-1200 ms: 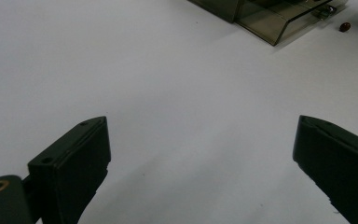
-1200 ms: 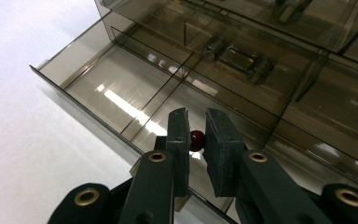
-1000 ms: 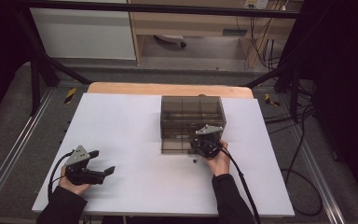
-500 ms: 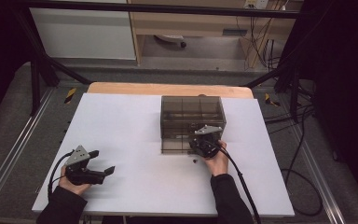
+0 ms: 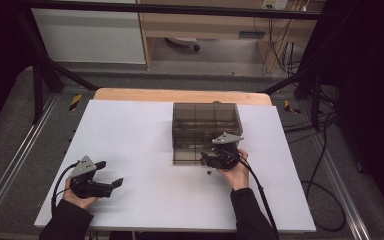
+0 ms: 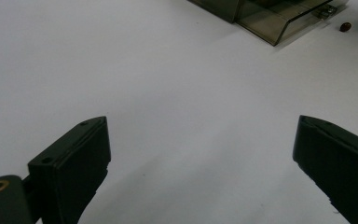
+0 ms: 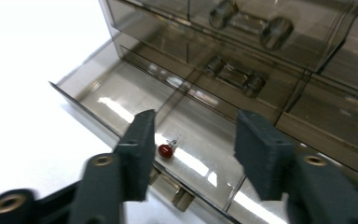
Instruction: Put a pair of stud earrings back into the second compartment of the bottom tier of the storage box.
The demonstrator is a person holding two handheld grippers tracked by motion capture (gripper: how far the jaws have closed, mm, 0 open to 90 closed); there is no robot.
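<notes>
Small red bead-like piece (image 7: pixel 165 150) with a tiny metal stub lies loose on the floor of the pulled-out smoky clear plastic drawer (image 7: pixel 121 100), just inside my right claw (image 7: pixel 193 140), whose jaws have just been opening, nothing gripped; left claw (image 6: pixel 200 154) idles wide open over the white worktop (image 6: pixel 121 70).

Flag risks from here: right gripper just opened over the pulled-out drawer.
1. The small red bead with a metal pin lies near the front wall of the smoky transparent plastic drawer, beside a right gripper finger; withdrawing could flick it.
2. Another small brown piece sits loose on the white table; it could get knocked.
</notes>
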